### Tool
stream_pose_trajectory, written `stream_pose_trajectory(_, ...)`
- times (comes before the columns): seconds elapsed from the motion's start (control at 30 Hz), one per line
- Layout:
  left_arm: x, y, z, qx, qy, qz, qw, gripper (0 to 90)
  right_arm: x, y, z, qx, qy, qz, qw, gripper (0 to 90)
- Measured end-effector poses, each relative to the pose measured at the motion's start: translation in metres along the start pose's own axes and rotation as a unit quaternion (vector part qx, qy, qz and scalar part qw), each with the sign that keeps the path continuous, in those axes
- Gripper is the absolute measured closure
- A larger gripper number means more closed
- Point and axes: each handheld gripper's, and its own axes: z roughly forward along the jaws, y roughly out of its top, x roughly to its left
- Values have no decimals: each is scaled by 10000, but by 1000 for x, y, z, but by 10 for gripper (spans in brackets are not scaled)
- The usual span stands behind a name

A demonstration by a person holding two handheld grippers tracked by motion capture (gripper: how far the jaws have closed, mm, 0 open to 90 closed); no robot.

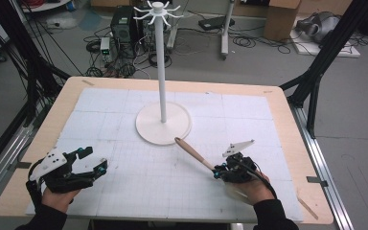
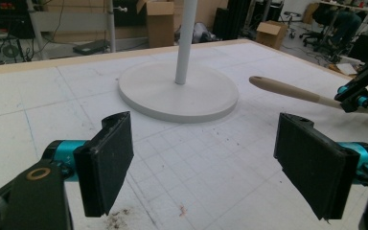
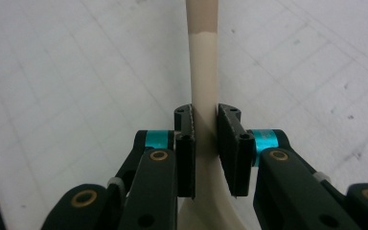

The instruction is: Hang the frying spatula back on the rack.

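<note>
A tall white stand rises at the middle of the table, with a round base [image 1: 148, 128] and a ring of hooks on top [image 1: 157, 9]. My right gripper [image 1: 216, 171] is shut on a beige utensil [image 1: 194, 153], whose darker handle end points up and left toward the base. In the right gripper view the pads [image 3: 186, 143] press both sides of the utensil's pale stem [image 3: 203, 72]. My left gripper [image 1: 97, 158] rests at the front left, open with nothing between its pads [image 2: 106, 158]. The left gripper view also has the base [image 2: 139, 91] and the utensil [image 2: 287, 90].
A white gridded mat [image 1: 124, 191] covers the wooden table [image 1: 287, 120]. A thin wooden stick [image 1: 309, 207] lies at the front right edge. Cables, boxes and black frame legs [image 1: 316, 72] stand on the floor beyond the table.
</note>
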Motion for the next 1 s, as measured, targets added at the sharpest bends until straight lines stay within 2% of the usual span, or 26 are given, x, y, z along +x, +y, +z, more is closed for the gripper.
stream_pose_trajectory(0.27,-9,8,7,-70,-166,-165,9997,228,11,11,-12,-626,116,-51,9980,777)
stream_pose_trajectory(0.4,-12,15,15,-22,-351,-393,9986,226,14,13,-15,-905,59,-30,9959,777)
stream_pose_trajectory(0.47,-13,20,20,15,-419,-445,9981,225,15,14,-17,-1002,59,-30,9949,777)
stream_pose_trajectory(0.53,-16,26,27,76,-430,-452,9980,225,17,17,-18,-1111,155,-27,9937,777)
stream_pose_trajectory(0.6,-21,35,35,141,-471,-465,9977,225,19,20,-19,-1192,108,-93,9928,777)
stream_pose_trajectory(0.67,-27,45,44,117,-554,-438,9974,225,24,24,-20,-1312,88,-132,9912,777)
stream_pose_trajectory(0.73,-35,55,52,97,-656,-329,9973,225,29,28,-22,-1431,55,-206,9895,777)
stream_pose_trajectory(0.8,-42,64,60,56,-790,-295,9964,226,33,31,-24,-1620,57,-283,9864,777)
stream_pose_trajectory(0.9,-50,74,73,2,-936,-293,9952,213,38,34,-27,-1882,54,-350,9815,777)
stream_pose_trajectory(1.0,-59,79,84,69,-1012,-240,9946,215,44,38,-30,-2016,107,-343,9788,776)
